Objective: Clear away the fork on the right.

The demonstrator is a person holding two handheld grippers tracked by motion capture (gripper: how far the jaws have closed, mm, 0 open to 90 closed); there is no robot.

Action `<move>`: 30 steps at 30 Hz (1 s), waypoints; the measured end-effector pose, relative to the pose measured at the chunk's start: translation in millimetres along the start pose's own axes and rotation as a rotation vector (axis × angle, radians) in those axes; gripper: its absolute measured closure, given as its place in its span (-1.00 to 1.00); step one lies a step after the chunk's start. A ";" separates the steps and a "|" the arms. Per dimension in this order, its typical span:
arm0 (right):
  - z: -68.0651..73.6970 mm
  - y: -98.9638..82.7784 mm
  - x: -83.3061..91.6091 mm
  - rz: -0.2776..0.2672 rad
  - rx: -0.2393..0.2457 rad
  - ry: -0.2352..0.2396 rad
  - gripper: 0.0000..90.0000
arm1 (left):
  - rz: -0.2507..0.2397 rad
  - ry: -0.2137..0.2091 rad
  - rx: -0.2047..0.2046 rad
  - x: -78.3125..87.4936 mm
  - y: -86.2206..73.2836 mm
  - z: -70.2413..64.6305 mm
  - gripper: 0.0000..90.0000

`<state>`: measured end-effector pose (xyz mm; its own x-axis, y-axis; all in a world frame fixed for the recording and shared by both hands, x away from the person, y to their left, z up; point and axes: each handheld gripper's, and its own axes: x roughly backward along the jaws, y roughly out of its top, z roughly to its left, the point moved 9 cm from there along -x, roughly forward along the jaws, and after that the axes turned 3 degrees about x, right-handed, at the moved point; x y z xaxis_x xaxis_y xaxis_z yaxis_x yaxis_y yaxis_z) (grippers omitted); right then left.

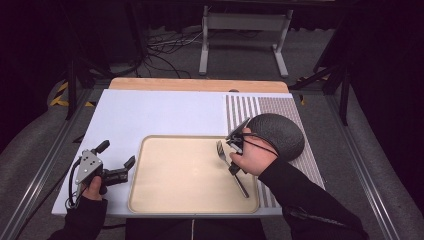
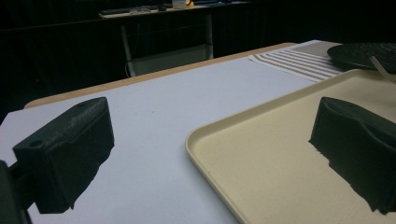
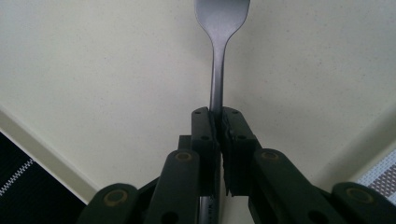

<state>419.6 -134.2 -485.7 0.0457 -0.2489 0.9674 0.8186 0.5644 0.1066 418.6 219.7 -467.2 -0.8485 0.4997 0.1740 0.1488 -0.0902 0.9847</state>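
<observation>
A metal fork (image 1: 223,153) lies over the right part of the cream tray (image 1: 175,175), tines pointing away from the person. My right gripper (image 1: 233,169) is shut on the fork's handle; in the right gripper view the two jaws clamp the handle (image 3: 217,100) and the fork's head rises above them over the tray (image 3: 93,70). My left gripper (image 1: 116,159) is open at the tray's left edge, held just above the white mat. In the left gripper view its fingers (image 2: 70,149) stand wide apart, with the tray's corner (image 2: 219,135) between them.
A dark round dish (image 1: 277,134) sits upside down on the striped placemat (image 1: 250,107) right of the tray; its rim (image 2: 364,53) shows in the left gripper view. The white mat (image 1: 160,112) covers the wooden table. A metal stand (image 1: 245,30) and cables lie on the floor beyond.
</observation>
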 end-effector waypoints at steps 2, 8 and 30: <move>-0.3 -0.5 -0.8 0.005 -0.006 0.001 0.88 | 0.000 0.000 0.002 -0.1 -0.1 -0.1 -1.00; -1.2 -0.7 -3.5 0.015 -0.019 0.002 0.88 | 0.001 -0.001 0.003 -0.2 -0.2 -0.1 -1.00; -6.2 4.7 1.5 -0.033 -0.021 -0.008 0.62 | 0.000 -0.002 0.004 -0.2 0.0 0.1 -1.00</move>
<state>427.1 -136.8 -485.1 0.0138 -0.2613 0.9652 0.8312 0.5395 0.1341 418.8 219.7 -467.2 -0.8474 0.5017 0.1740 0.1511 -0.0863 0.9847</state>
